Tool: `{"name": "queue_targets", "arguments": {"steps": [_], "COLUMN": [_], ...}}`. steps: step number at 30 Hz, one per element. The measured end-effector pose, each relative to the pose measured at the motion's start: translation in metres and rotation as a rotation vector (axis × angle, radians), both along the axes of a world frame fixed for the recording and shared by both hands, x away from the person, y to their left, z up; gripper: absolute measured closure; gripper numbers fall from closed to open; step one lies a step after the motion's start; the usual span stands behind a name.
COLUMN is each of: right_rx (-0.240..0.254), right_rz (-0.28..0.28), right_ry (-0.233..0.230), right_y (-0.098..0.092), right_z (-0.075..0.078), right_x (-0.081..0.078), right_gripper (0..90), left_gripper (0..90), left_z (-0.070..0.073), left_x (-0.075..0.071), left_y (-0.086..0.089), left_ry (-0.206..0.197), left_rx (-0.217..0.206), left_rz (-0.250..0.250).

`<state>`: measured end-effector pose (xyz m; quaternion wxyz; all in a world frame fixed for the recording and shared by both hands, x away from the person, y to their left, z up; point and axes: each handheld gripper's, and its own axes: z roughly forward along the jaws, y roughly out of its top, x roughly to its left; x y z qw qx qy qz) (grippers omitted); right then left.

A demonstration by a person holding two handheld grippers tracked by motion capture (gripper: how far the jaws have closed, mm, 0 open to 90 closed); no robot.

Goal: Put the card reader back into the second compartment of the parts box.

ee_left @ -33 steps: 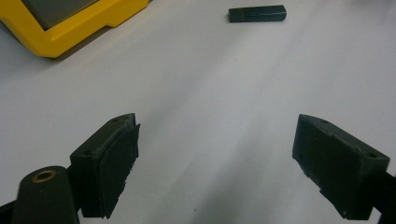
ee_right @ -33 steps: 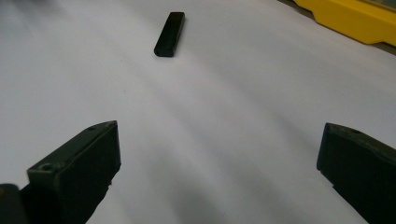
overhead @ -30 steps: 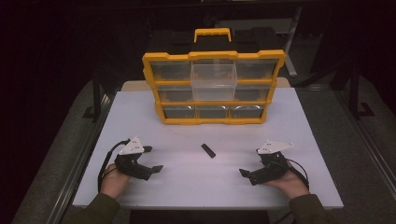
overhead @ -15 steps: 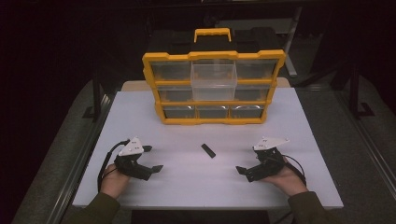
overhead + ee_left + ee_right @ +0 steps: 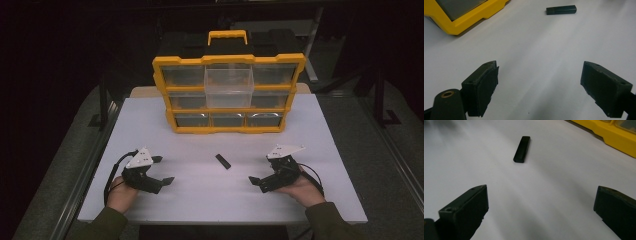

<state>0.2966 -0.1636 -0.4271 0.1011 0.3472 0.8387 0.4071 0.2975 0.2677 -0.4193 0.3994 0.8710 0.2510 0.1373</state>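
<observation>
A small black stick (image 5: 223, 161) lies flat on the white table (image 5: 200, 200), midway between my two grippers. My left gripper (image 5: 164, 170) rests at the front left, open, with nothing between its fingers. In the left gripper view (image 5: 540, 67) the stick (image 5: 561, 10) lies far ahead to the right. My right gripper (image 5: 260, 170) sits at the front right, also open and holding nothing. In the right gripper view (image 5: 541, 191) the stick (image 5: 522, 149) lies ahead, a little left of centre, apart from both jaws.
A yellow drawer organizer (image 5: 229, 130) with a handle stands at the back of the table. Its clear top middle drawer (image 5: 227, 82) is pulled out. Its yellow base shows in the gripper views (image 5: 469, 17) (image 5: 614, 137). Dark floor surrounds the table.
My right gripper has slid slightly left, toward the black stick. The left gripper and the stick have not moved.
</observation>
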Motion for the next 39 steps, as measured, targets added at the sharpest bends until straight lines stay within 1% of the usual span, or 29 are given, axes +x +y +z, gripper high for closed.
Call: {"name": "queue_targets", "arguments": {"steps": [6, 11, 17, 20, 23, 26, 29, 34, 36, 39], "right_rx": [0.007, 0.014, 0.021, 0.02, 0.02, 0.019, 0.022, 0.012, 0.018, 0.013], "right_rz": [0.007, 0.014, 0.023, 0.03, 0.036, 0.037, 0.038, 0.047, 0.046, 0.049], "right_ry": [0.001, 0.003, 0.002, 0.001, -0.002, -0.004, -0.003, -0.008, -0.006, -0.009], "right_y": [0.002, 0.004, 0.007, 0.01, 0.012, 0.013, 0.015, 0.019, 0.02, 0.023], "right_z": [0.001, 0.003, 0.004, 0.005, 0.006, 0.008, 0.009, 0.01, 0.01, 0.011], "right_x": [0.003, 0.005, 0.008, 0.009, 0.01, 0.012, 0.014, 0.017, 0.018, 0.02], "right_gripper": [0.0, 0.0, 0.0, 0.0, 0.0, 0.0, 0.0, 0.0, 0.0, 0.0], "left_gripper": [14.6, 14.6, 14.6, 14.6, 14.6, 14.6, 14.6, 14.6, 14.6, 14.6], "left_z": [-0.001, -0.001, -0.002, -0.003, -0.003, -0.003, -0.002, -0.002, -0.002, -0.002], "left_x": [0.0, 0.0, 0.001, 0.001, 0.001, 0.002, 0.002, 0.002, 0.002, 0.002], "left_y": [-0.001, -0.001, -0.001, -0.001, 0.0, 0.0, 0.001, 0.001, 0.001, 0.001], "left_ry": [0.011, 0.015, 0.026, 0.034, 0.029, 0.033, 0.034, 0.029, 0.023, 0.024], "left_rx": [-0.008, -0.002, -0.013, -0.005, -0.008, -0.008, -0.017, -0.029, -0.035, -0.03], "left_rz": [0.001, -0.005, -0.001, 0.0, 0.001, 0.005, 0.007, 0.005, 0.003, 0.005]}}
